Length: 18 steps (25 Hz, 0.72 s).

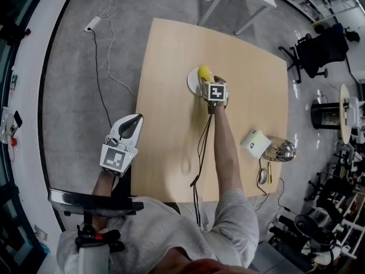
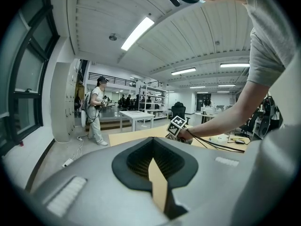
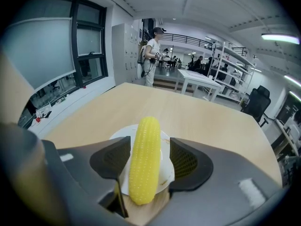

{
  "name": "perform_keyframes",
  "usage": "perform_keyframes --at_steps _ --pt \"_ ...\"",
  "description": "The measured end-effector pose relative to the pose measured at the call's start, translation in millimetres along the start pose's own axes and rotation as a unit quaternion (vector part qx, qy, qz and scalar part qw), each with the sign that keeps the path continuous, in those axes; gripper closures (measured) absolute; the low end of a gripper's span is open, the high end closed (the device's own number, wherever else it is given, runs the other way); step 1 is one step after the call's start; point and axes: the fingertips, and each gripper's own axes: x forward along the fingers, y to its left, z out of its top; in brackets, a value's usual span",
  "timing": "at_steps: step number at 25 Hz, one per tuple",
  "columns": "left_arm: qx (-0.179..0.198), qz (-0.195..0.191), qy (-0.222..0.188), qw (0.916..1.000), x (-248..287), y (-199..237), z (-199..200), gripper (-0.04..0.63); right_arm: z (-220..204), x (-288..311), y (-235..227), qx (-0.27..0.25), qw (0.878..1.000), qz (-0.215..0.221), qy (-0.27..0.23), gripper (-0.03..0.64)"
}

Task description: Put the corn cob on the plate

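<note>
While corn cob (image 3: 145, 161) lies on plate (image 3: 166, 171), right hand-held gripper (image 3: 148, 147) wide around it; left hand-held gripper (image 2: 153, 147) closed

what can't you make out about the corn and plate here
Head view: right hand-held gripper covers most of the plate and corn cob.
Left gripper view: the person's hand hides both.
Right gripper view: the cob hides its own underside, so plate contact is unclear.

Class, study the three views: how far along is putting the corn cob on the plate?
Done: the corn cob appears to lie on the white plate, near end overhanging its rim. In hand: the right gripper straddles the cob, jaws apart, a gap on one side. Left: draw that gripper clear. The left gripper is shut, empty, beside the table.
</note>
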Motion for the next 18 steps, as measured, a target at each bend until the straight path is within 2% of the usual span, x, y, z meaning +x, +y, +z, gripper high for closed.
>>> perform_keyframes --at_steps 12,18 --pt "0.014 0.008 -0.019 0.9997 -26.9 -14.0 19.2 0.575 16.5 -61.2 6.2 0.012 0.997 -0.004 -0.072 0.368" --pt "0.019 -0.005 -0.029 0.9994 -35.3 -28.0 27.3 0.575 14.0 -99.7 10.3 0.03 0.993 -0.004 -0.113 0.382"
